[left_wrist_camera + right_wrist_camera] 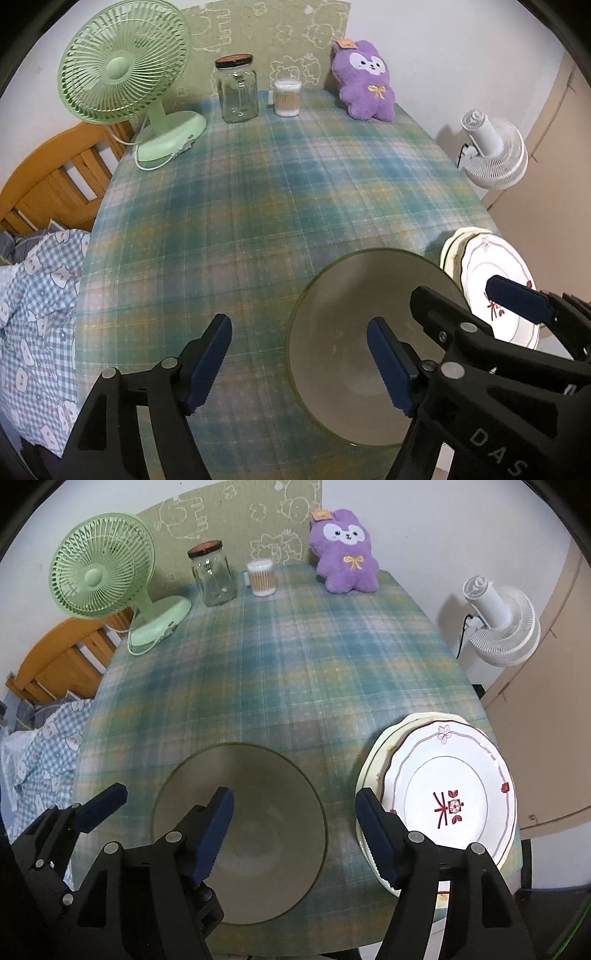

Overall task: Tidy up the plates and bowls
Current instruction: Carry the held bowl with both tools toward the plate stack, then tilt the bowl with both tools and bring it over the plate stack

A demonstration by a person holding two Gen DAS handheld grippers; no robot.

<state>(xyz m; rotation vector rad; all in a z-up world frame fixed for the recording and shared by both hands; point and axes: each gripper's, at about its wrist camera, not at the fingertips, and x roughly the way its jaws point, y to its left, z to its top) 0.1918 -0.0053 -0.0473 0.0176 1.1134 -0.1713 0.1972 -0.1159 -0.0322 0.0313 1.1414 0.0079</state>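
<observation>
Now both tongs spread, bowl (240,827) between left tongs (299,363) and right tongs (295,834), unpinched.

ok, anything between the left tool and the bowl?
Nothing visible. The left tool is open right at the bowl, one finger over its inside, the other outside the rim; only bare tablecloth around it.
</observation>
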